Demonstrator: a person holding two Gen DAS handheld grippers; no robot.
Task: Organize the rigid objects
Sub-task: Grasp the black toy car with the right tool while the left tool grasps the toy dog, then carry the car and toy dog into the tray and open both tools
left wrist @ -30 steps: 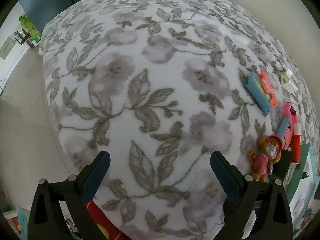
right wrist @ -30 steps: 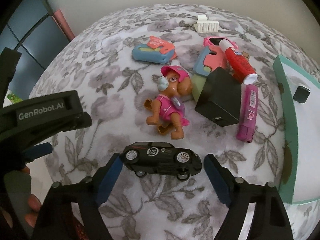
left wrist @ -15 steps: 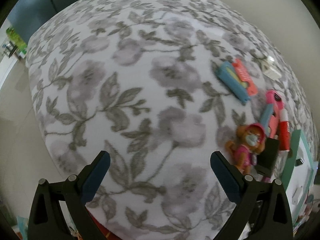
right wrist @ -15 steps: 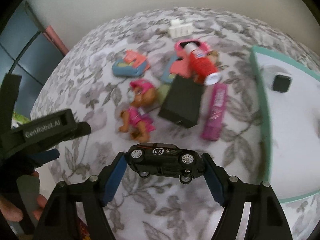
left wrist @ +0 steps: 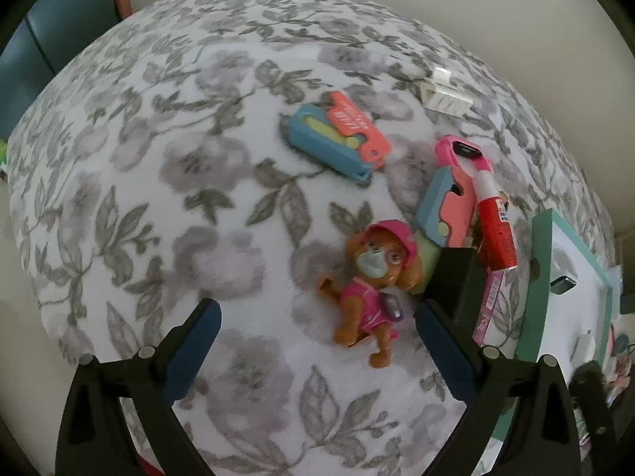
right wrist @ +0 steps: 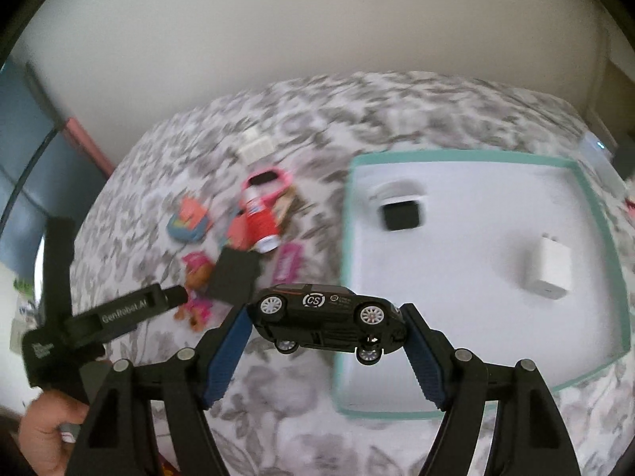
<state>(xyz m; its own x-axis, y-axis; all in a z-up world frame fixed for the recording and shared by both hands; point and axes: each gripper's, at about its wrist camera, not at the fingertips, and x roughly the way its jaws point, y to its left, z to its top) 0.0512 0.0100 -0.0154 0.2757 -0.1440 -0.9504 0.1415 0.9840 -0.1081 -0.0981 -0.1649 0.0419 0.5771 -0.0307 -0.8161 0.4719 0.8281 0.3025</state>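
Floral blanket point(right wrist: 278, 388), toy car point(right wrist: 329, 317) clamped, tray point(right wrist: 587, 182)

The toy car point(right wrist: 327, 319), on the blanket a second ago, now hangs lifted between the right claw's point(right wrist: 327, 341) pads. Behind it lies the tray point(right wrist: 468, 277) instead of the toy pile.

A domestic interior, probably a bedroom or living room. A soft floral-print blanket point(left wrist: 206, 182) in grey and white covers the wide working surface, which meets a plain cream wall point(right wrist: 317, 31). Children's playthings lie scattered on it: a toy puppy figure point(left wrist: 373, 285), a pink toy watch point(left wrist: 464, 150) and a glue stick point(left wrist: 494, 230). A teal-rimmed white tray point(right wrist: 468, 156) holds a white plug-in charger point(right wrist: 551, 269), though blur softens this view
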